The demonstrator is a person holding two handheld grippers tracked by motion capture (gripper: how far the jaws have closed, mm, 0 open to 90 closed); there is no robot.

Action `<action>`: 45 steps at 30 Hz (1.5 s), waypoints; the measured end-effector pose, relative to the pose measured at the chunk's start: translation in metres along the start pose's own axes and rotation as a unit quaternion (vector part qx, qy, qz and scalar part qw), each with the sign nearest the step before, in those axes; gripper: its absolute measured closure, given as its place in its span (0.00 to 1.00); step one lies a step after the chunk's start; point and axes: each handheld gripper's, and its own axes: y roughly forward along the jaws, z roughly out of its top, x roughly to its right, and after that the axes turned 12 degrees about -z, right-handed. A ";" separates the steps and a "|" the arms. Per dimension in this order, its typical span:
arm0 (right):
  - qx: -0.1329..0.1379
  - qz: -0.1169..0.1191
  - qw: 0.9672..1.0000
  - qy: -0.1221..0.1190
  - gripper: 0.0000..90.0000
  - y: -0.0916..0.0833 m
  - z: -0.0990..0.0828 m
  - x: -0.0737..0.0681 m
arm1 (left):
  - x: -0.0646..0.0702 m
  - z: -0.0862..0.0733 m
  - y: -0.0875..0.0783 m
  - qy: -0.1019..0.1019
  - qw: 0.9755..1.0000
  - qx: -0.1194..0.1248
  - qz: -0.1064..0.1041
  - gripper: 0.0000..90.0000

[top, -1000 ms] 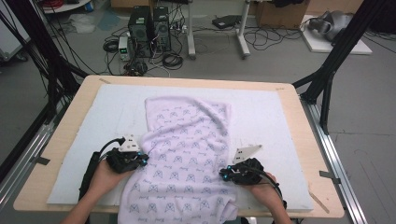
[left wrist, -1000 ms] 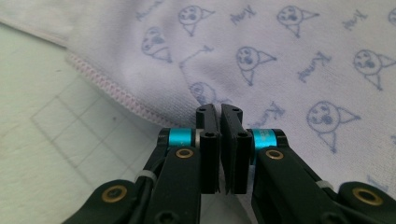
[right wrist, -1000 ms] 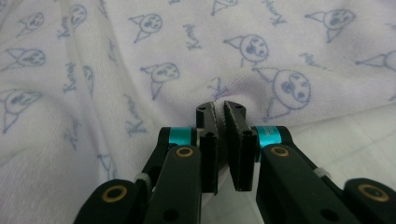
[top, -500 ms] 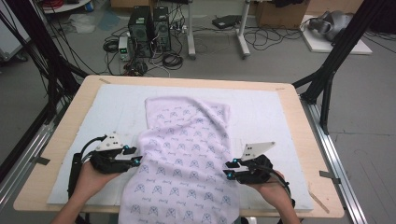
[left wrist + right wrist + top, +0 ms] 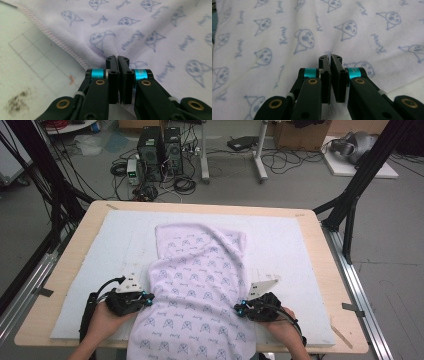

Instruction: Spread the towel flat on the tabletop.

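A white towel (image 5: pixel 200 280) printed with blue cartoon faces lies lengthwise on the mat, its near end hanging over the table's front edge. My left gripper (image 5: pixel 148 296) is at the towel's left side edge, and my right gripper (image 5: pixel 240 310) is at its right side edge. In the left gripper view the jaws (image 5: pixel 118 58) have just been closing and stand shut on the hemmed edge, where the towel (image 5: pixel 150 30) puckers at the tips. In the right gripper view the jaws (image 5: pixel 330 57) have also just been closing and stand shut on a small fold of the towel (image 5: pixel 287 37).
A white gridded mat (image 5: pixel 290 245) covers the wooden table (image 5: pixel 65 270); a dark smudge (image 5: pixel 17 102) marks it near the left gripper. Black frame legs stand at both far corners. Computers and cables sit on the floor beyond.
Half a second ago both grippers stood a little outward from the towel's edges. Both have come back in to the edges, with the jaws shut.
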 end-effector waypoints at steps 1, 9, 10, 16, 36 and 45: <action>0.000 0.000 1.000 0.000 0.97 0.000 0.000 0.000 | 0.000 0.000 0.000 0.000 1.000 0.000 0.000 0.97; 0.045 0.023 0.999 0.002 0.80 -0.024 0.005 -0.007 | 0.029 -0.013 -0.031 0.029 0.999 0.024 -0.002 0.66; 0.040 0.020 0.999 0.000 0.75 -0.024 0.006 -0.006 | 0.028 -0.011 -0.031 0.026 0.999 0.031 -0.004 0.62; 0.011 0.034 0.999 -0.007 0.68 0.000 0.006 -0.008 | 0.011 -0.003 0.009 0.032 0.999 -0.004 -0.032 0.66; 0.050 0.029 0.998 -0.010 0.76 -0.016 0.014 -0.017 | 0.029 -0.018 -0.039 0.032 0.999 0.024 -0.015 0.72; 0.028 0.022 0.999 -0.008 0.73 0.005 0.007 -0.013 | 0.012 -0.023 -0.007 0.026 0.999 0.003 -0.019 0.86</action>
